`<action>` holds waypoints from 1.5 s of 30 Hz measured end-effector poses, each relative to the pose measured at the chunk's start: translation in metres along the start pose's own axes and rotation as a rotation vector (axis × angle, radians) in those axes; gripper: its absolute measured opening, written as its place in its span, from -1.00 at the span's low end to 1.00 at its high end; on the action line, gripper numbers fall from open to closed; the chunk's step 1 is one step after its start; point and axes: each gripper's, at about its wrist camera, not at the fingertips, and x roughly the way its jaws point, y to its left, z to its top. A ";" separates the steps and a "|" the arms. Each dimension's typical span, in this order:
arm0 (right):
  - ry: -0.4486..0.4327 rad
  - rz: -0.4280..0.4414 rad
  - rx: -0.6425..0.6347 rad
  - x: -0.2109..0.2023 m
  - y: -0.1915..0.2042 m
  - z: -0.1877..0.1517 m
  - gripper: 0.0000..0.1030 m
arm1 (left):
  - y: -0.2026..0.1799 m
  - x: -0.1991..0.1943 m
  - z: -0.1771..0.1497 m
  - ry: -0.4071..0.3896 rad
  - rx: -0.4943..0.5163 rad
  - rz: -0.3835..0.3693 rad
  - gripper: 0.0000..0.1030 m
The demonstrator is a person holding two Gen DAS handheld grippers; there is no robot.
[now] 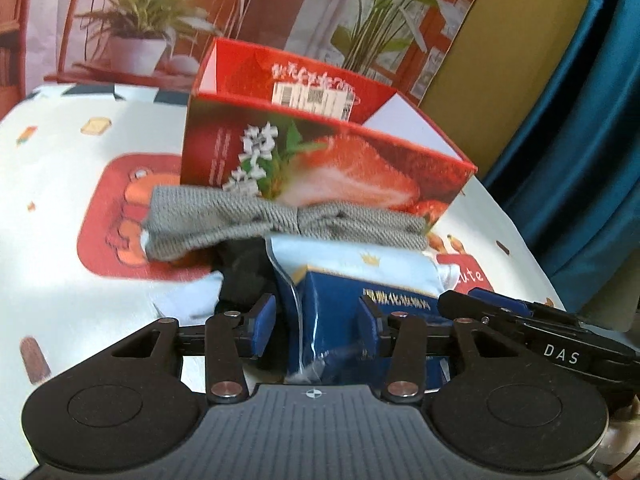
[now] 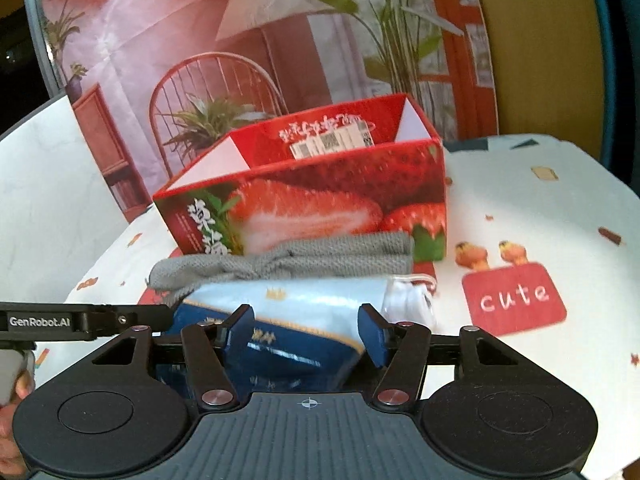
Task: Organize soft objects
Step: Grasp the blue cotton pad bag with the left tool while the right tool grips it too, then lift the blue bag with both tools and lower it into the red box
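Both jaws part-open, straddling blue pouch, grip unclear: left gripper, right gripper. Grey knit against strawberry box, mid-table.

- Bright, warm daylight, perhaps from the left.
- Sunlit patches glare on the table.
- Motion blur softens the grey knit cloth and red box.
- Fisheye bends the edges.

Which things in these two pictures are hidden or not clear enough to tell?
- Inside of the red strawberry box: both views, hidden by its front wall.
- Black item: left wrist view, mostly covered by the grey knitted cloth and blue pouch.
- Pouch lettering: both views, blurred.
- White item: right wrist view, partly behind the right tool.
- Left tool: contact with the pouch unclear.
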 end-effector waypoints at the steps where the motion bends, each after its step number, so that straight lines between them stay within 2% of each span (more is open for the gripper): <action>1: 0.008 0.000 0.006 0.001 -0.002 -0.001 0.11 | 0.000 0.002 -0.002 0.006 -0.003 -0.003 -0.09; 6: 0.061 0.003 0.043 0.011 -0.005 -0.008 0.11 | 0.000 0.009 -0.007 0.028 -0.013 -0.025 -0.09; 15: 0.103 0.044 0.071 0.026 -0.005 -0.016 0.12 | -0.001 0.016 -0.013 0.041 -0.004 -0.047 -0.20; 23: 0.097 0.065 0.068 0.028 -0.002 -0.017 0.05 | -0.003 0.013 -0.014 0.038 0.005 -0.052 -0.21; 28: 0.074 0.068 0.045 0.023 0.002 -0.014 -0.02 | -0.004 0.006 -0.013 0.016 0.009 -0.072 -0.21; 38: -0.038 0.093 -0.068 -0.005 0.019 -0.003 -0.03 | -0.010 -0.023 -0.009 -0.073 0.013 -0.080 -0.21; 45: -0.085 0.092 -0.090 -0.016 0.024 0.001 -0.05 | -0.014 -0.031 -0.010 -0.095 0.021 -0.081 -0.21</action>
